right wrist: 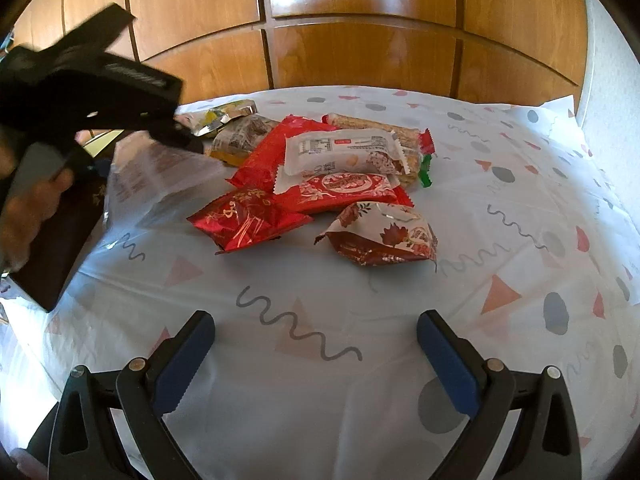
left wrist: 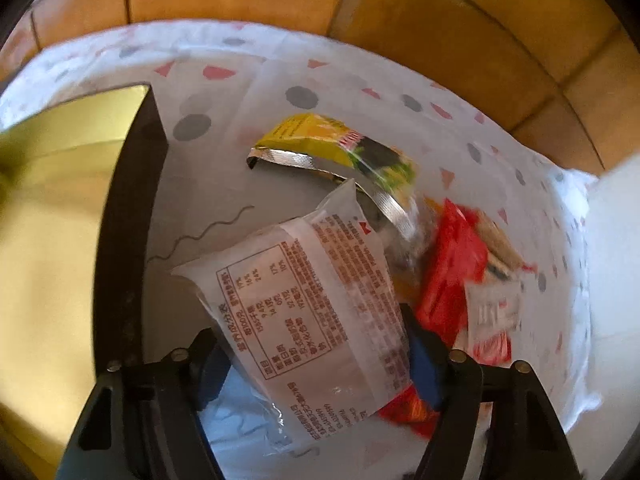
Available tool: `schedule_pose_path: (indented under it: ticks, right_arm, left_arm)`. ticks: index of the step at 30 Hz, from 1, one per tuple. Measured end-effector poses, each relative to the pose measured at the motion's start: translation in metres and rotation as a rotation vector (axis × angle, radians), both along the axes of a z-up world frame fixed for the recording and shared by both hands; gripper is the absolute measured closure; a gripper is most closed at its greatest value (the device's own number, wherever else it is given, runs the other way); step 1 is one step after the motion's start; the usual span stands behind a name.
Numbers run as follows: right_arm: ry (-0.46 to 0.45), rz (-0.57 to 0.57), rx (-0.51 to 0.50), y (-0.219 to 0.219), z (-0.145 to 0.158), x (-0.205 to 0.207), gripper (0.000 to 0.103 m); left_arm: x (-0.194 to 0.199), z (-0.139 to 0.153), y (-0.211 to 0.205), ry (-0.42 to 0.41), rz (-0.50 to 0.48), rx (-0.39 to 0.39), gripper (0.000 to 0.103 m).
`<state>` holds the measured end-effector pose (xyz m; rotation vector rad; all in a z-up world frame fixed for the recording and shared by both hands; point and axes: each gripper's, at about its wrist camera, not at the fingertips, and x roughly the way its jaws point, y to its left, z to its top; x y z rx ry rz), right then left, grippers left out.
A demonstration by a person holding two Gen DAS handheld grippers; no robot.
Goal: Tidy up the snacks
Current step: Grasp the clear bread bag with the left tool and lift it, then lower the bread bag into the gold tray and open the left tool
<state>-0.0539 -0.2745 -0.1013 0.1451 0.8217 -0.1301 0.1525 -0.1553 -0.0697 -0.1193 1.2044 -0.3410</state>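
My left gripper (left wrist: 308, 326) is shut on a translucent white snack packet (left wrist: 312, 300) with a printed nutrition table; the blue pads press on both of its sides. It hangs beside a dark box (left wrist: 128, 220) with a gold inside. The right wrist view shows that gripper (right wrist: 120, 92) and its packet (right wrist: 160, 176) at the left, next to the dark box (right wrist: 60, 240). My right gripper (right wrist: 316, 344) stands open above the bare cloth, with nothing between its fingers. Ahead of it lie a red foil packet (right wrist: 248, 220) and a maple-leaf packet (right wrist: 384, 236).
A pile holds several more snacks: a white bar packet (right wrist: 344, 152), a red packet (right wrist: 344, 192), a long cereal bar (right wrist: 376, 128) and a yellow packet (left wrist: 340, 148). A patterned white tablecloth (right wrist: 320, 400) covers the table. Wooden cabinet doors (right wrist: 360, 20) stand behind it.
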Motion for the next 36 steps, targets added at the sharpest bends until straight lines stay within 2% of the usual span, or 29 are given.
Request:
schedule_pose_path:
  ticks: [3, 5, 8, 13, 18, 22, 25, 29, 36]
  right_arm:
    - [0.021, 0.027, 0.003, -0.002, 0.002, 0.0, 0.0]
    - [0.022, 0.029, 0.01, -0.004, 0.004, -0.002, 0.005]
    - [0.017, 0.003, 0.023, -0.01, 0.008, -0.008, 0.02]
    - [0.018, 0.012, 0.11, -0.026, 0.021, -0.009, 0.053]
    - [-0.038, 0.099, 0.124, -0.024, 0.047, -0.008, 0.057]
    - [-0.042, 0.198, 0.122, -0.013, 0.062, 0.009, 0.057]
    - [-0.018, 0.251, 0.116, -0.007, 0.064, 0.028, 0.057]
    - [0.035, 0.327, 0.074, 0.004, 0.064, 0.056, 0.057]
    - [0.164, 0.439, -0.003, 0.023, 0.042, 0.086, 0.057]
  left_arm:
    - [-0.021, 0.01, 0.005, -0.06, -0.053, -0.008, 0.029]
    - [-0.037, 0.019, 0.008, -0.114, -0.093, -0.005, 0.029]
    - [-0.059, 0.034, 0.012, -0.2, -0.15, 0.007, 0.029]
    - [-0.083, 0.051, 0.024, -0.302, -0.208, 0.026, 0.029]
    - [-0.094, 0.063, 0.053, -0.337, -0.226, -0.001, 0.029]
    - [-0.099, 0.072, 0.084, -0.345, -0.211, -0.026, 0.029]
    - [-0.097, 0.074, 0.111, -0.345, -0.177, -0.016, 0.029]
    - [-0.086, 0.071, 0.143, -0.334, -0.144, 0.037, 0.029]
    - [-0.058, 0.053, 0.171, -0.294, -0.14, 0.128, 0.028]
